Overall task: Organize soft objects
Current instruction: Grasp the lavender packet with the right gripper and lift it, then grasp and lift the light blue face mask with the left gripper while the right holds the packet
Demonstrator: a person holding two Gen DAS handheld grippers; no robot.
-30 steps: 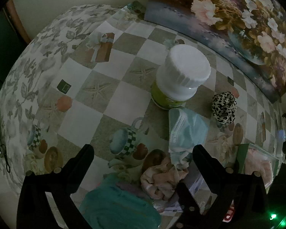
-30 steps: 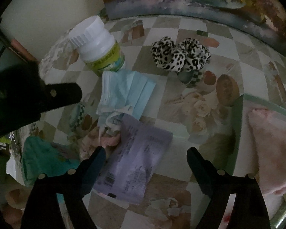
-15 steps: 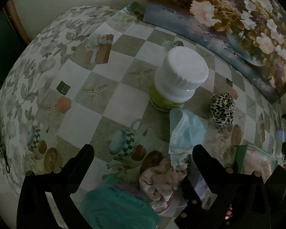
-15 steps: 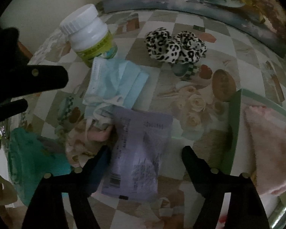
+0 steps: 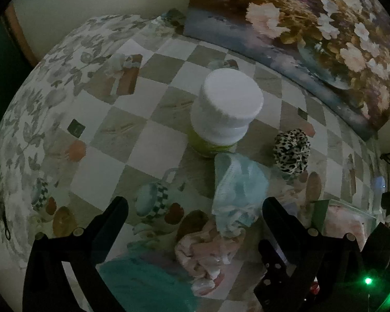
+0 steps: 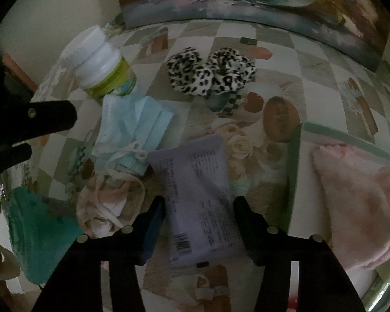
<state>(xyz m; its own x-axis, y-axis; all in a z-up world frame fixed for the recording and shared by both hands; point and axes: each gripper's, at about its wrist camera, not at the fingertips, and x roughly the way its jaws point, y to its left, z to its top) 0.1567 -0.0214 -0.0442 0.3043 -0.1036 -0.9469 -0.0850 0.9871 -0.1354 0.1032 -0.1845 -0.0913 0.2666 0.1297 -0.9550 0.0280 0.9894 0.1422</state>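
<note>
The right gripper (image 6: 199, 208) straddles the flat lilac plastic packet (image 6: 197, 195) lying on the checkered printed tablecloth (image 5: 143, 140). Its jaws have just been closing; the packet lies between them, and contact of the pads with its edges cannot be made out. Just left of the packet lie a crumpled pale blue face mask (image 6: 132, 127) and a pink-white cloth (image 6: 104, 205); beyond the packet sits a leopard-print scrunchie (image 6: 210, 71). Right of the packet, a green-rimmed tray (image 6: 295, 171) holds a pink fluffy towel (image 6: 356, 202). The left gripper (image 5: 195, 205) hangs over the cloth with jaws spread wide, gripping nothing. A white-capped green bottle (image 5: 226, 111) stands beyond the mask.
</note>
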